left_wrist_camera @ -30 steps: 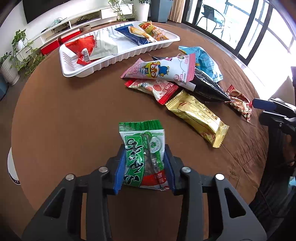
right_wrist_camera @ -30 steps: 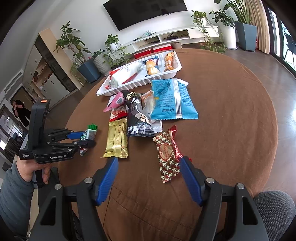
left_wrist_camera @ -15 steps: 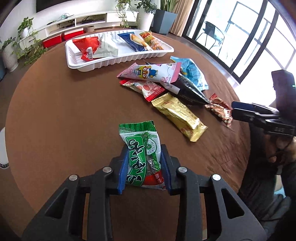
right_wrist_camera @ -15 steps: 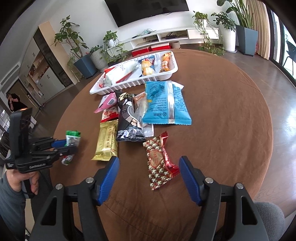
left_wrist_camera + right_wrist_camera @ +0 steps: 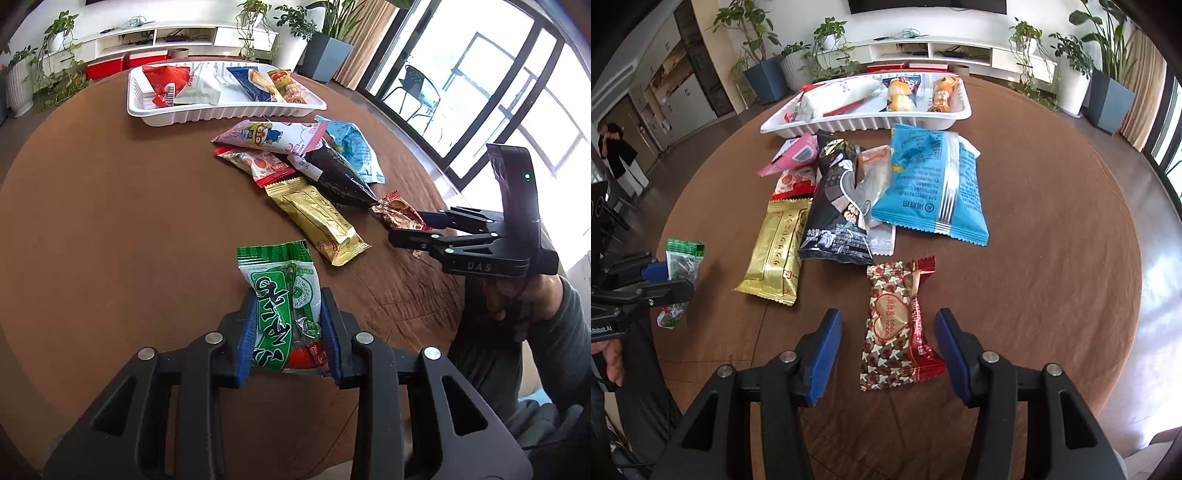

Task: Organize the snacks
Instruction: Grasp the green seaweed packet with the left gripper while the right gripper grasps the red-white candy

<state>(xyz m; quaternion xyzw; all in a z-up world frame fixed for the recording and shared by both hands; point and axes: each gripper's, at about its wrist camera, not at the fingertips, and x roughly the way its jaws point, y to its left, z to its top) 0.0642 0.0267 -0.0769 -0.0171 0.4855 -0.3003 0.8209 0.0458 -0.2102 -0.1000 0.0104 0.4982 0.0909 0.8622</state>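
My left gripper (image 5: pixel 288 325) is shut on a green snack packet (image 5: pixel 284 306) and holds it above the brown table (image 5: pixel 110 221); the same packet (image 5: pixel 681 258) shows at the left of the right wrist view. My right gripper (image 5: pixel 888 341) straddles a red heart-patterned snack (image 5: pixel 895 321) lying on the table. Its jaws are closing, but gaps remain between its blue pads and the wrapper. A white tray (image 5: pixel 173 112) with several snacks stands at the far side.
A pile of packets lies between me and the tray: gold (image 5: pixel 775 251), black (image 5: pixel 836 206), blue (image 5: pixel 931 184), pink (image 5: pixel 792 157) and a red-edged one (image 5: pixel 796 181). Shelves and potted plants stand beyond the table. A person (image 5: pixel 615 155) stands far left.
The right gripper came down over the red heart snack and its jaws narrowed around it. The left gripper moved on with the green packet still in it.
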